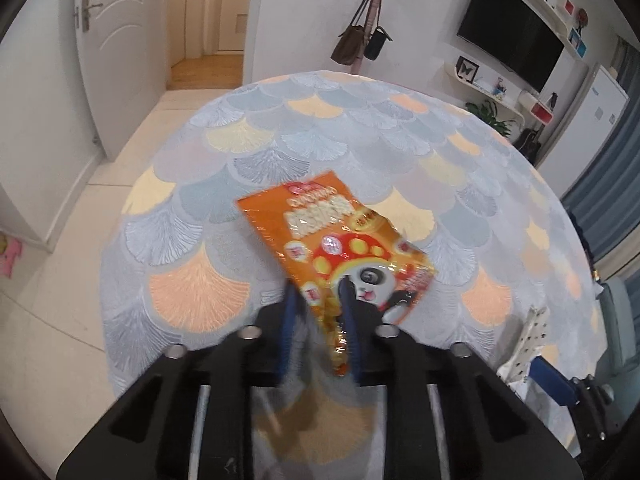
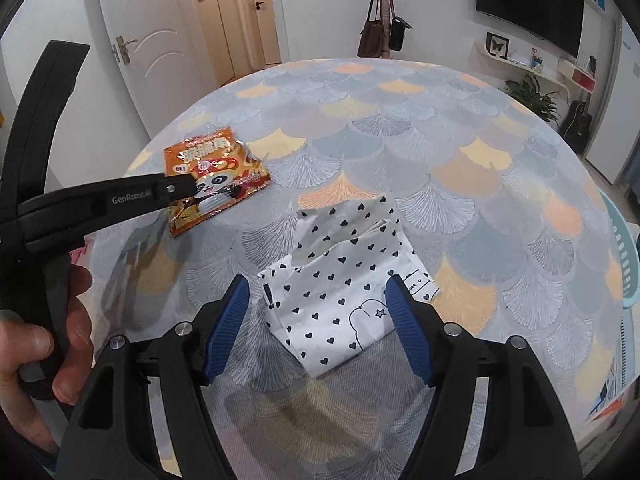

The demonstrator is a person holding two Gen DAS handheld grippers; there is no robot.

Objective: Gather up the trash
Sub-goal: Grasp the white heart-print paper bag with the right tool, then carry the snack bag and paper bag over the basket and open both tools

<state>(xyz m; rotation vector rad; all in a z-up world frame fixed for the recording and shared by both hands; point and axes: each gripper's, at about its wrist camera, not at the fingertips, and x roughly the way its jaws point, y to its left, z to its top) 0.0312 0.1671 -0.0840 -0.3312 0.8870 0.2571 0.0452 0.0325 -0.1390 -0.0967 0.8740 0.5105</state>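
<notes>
An orange snack wrapper [image 1: 328, 236] with a panda print hangs tilted above the table, pinched at its near edge by my left gripper [image 1: 318, 300], which is shut on it. The right wrist view shows the same wrapper [image 2: 216, 172] held off the table at the left by the left gripper [image 2: 188, 190]. My right gripper [image 2: 316, 308] is open, its blue pads on either side of a white paper bag [image 2: 340, 284] with black hearts. The bag lies on the table with its mouth open towards the far side. The bag's edge shows in the left wrist view [image 1: 528, 344].
A round table [image 2: 460, 152] with a scale-patterned cloth fills both views. Behind it stand white doors [image 2: 152, 40], a coat stand with bags [image 2: 382, 20], a wall television [image 2: 532, 4], shelves and a guitar [image 2: 578, 120]. A person's hand [image 2: 40, 344] holds the left gripper's handle.
</notes>
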